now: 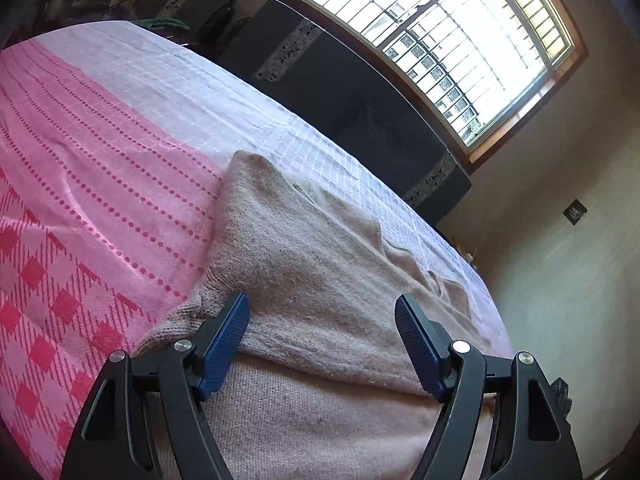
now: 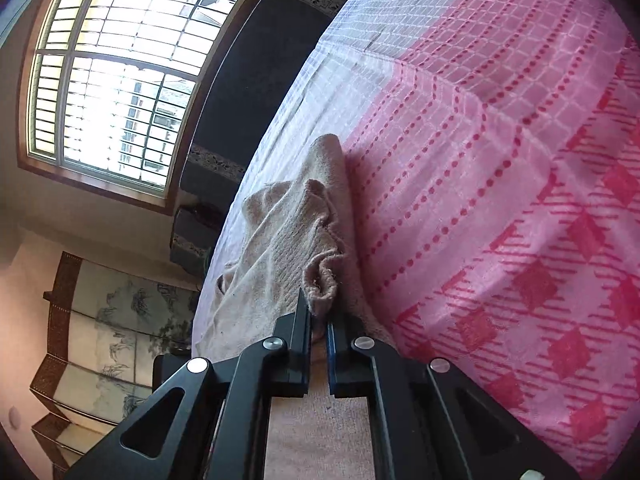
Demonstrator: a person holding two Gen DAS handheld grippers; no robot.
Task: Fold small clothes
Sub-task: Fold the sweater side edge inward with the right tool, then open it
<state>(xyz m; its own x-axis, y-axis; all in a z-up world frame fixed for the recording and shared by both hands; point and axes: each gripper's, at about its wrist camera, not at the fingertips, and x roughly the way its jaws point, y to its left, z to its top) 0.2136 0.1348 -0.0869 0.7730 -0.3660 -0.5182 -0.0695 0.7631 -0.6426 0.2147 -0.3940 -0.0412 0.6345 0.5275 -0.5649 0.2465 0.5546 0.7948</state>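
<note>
Left tool [image 1: 322, 312] angled down, spread over beige sweater [image 1: 312, 248], right tool [image 2: 318, 320] clamped on its cuff

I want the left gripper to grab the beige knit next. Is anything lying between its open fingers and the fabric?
Nothing visible does. The left gripper hangs open right over the beige knit garment, with only bare knit between its fingers. The right gripper is shut on a bunched edge of it.

We find the sweater [image 1: 304, 248] lying on the bedspread [image 1: 100, 160] near its edge, the window [image 1: 440, 40] far behind.
</note>
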